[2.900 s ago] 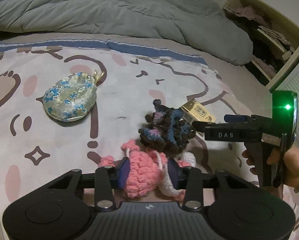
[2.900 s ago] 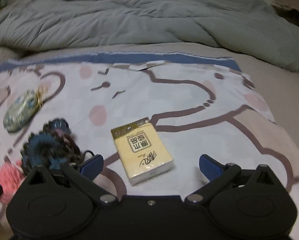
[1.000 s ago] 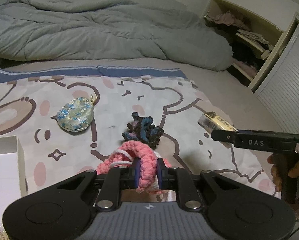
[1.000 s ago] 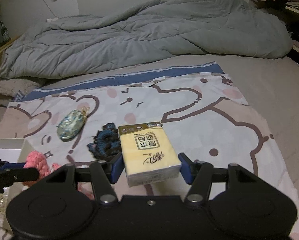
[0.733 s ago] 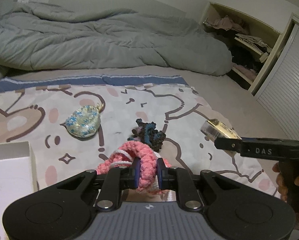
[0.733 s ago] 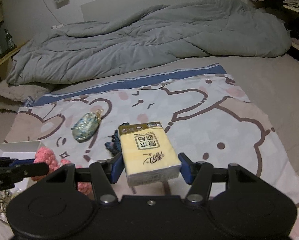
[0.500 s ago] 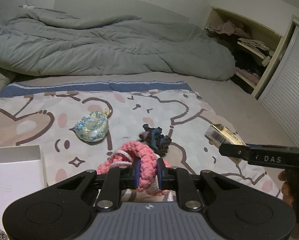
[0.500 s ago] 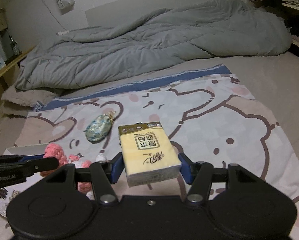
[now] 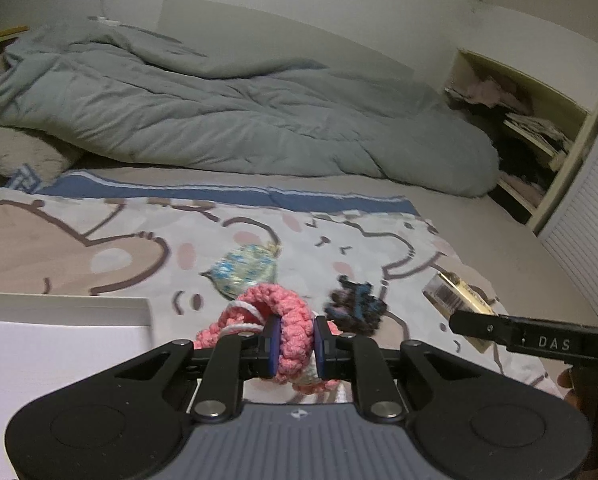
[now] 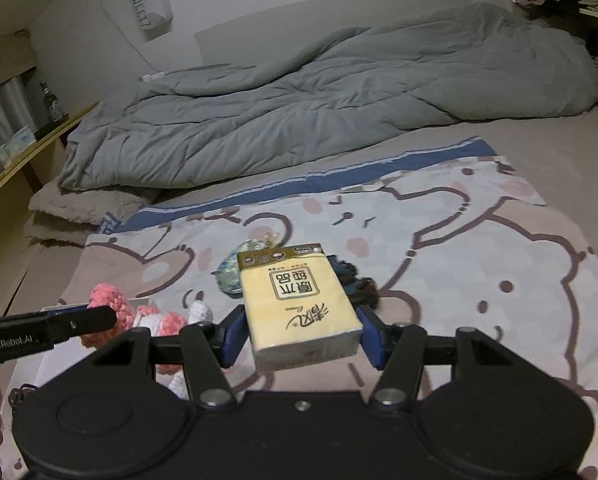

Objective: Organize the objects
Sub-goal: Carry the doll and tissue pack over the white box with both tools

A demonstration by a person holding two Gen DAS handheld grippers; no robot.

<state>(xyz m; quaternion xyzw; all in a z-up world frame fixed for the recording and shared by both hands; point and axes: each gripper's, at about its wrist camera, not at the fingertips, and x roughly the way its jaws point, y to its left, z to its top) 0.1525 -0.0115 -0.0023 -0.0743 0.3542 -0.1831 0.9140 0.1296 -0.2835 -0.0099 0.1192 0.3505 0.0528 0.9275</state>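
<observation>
Holding yarn and tissues above the bed

Both grippers hang over a bed [image 9: 479,232] spread with a cartoon-bear sheet [image 10: 479,248], a grey duvet [image 9: 219,120] heaped along its far side. The left gripper [image 9: 295,344] has its jaws pinched narrowly on a pink crochet piece [image 9: 287,316]. The right gripper [image 10: 301,334] has its jaws clamped on the sides of a yellow tissue pack [image 10: 299,304], lifted clear of the sheet. A floral pouch [image 9: 245,270] and a dark crochet piece [image 9: 355,308] lie on the sheet, both blurred; the tissue pack hides part of each in the right view. A white box [image 9: 59,344] sits at the left, cut off by the frame. Open shelves [image 9: 515,120] stand beyond the bed's right edge.
</observation>
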